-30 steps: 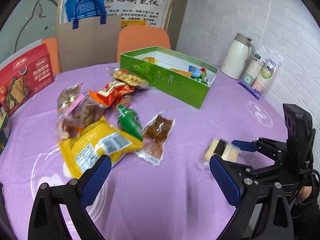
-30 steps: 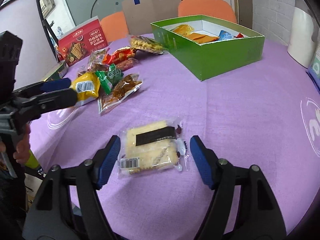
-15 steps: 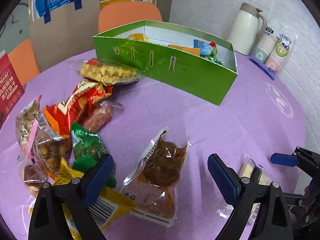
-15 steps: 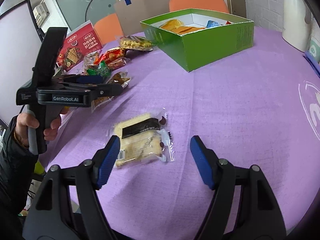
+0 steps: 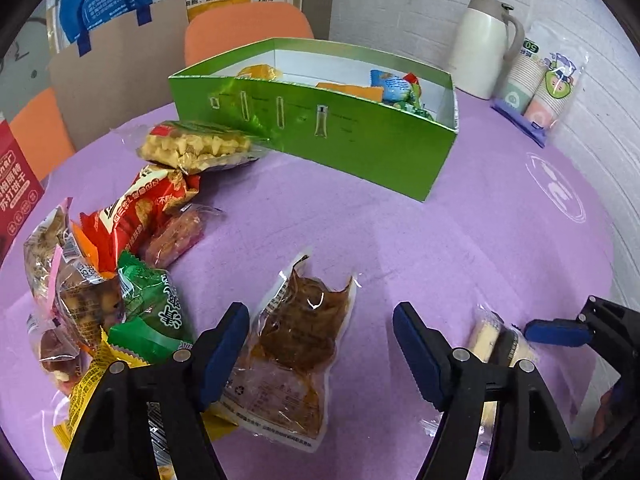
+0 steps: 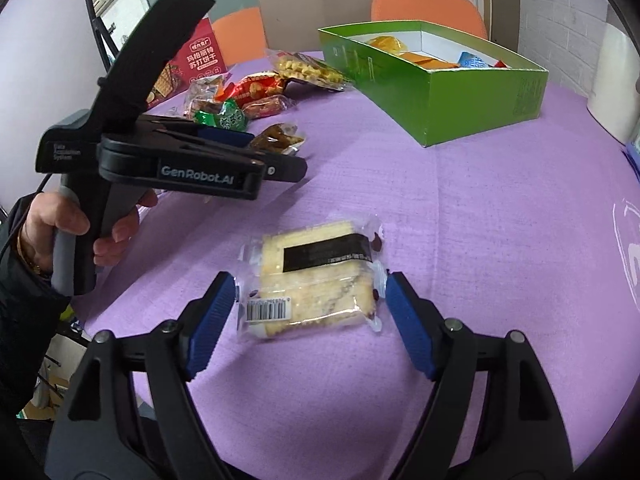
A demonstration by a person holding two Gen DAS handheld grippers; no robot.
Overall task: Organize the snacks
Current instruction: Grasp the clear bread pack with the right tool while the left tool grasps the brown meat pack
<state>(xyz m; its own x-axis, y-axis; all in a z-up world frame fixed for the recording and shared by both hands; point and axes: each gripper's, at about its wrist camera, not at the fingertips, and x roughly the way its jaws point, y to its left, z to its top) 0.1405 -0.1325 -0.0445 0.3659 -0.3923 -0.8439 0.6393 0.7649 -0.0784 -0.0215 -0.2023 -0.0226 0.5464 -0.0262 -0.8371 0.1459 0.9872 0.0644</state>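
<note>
A green box (image 5: 360, 136) holding several snacks stands at the back of the purple table; it also shows in the right wrist view (image 6: 448, 96). My left gripper (image 5: 320, 344) is open over a clear pack of brown snack (image 5: 296, 344), one finger on each side. My right gripper (image 6: 308, 320) is open around a pale cake pack with a black label (image 6: 316, 276) lying flat on the table. That cake pack (image 5: 496, 340) shows in the left wrist view, with a right fingertip (image 5: 556, 333) beside it. The left gripper also shows in the right wrist view (image 6: 280, 160).
A heap of snack packs (image 5: 120, 264) lies left of the brown pack, including a green one (image 5: 152, 312), a red one (image 5: 140, 208) and a yellow one. A white jug (image 5: 484, 44) and packed paper cups (image 5: 540, 84) stand by the brick wall. Orange chairs and a red carton stand behind.
My left gripper has moved forward and down over the brown pack. My right gripper has come closer around the cake pack. Both stay open.
</note>
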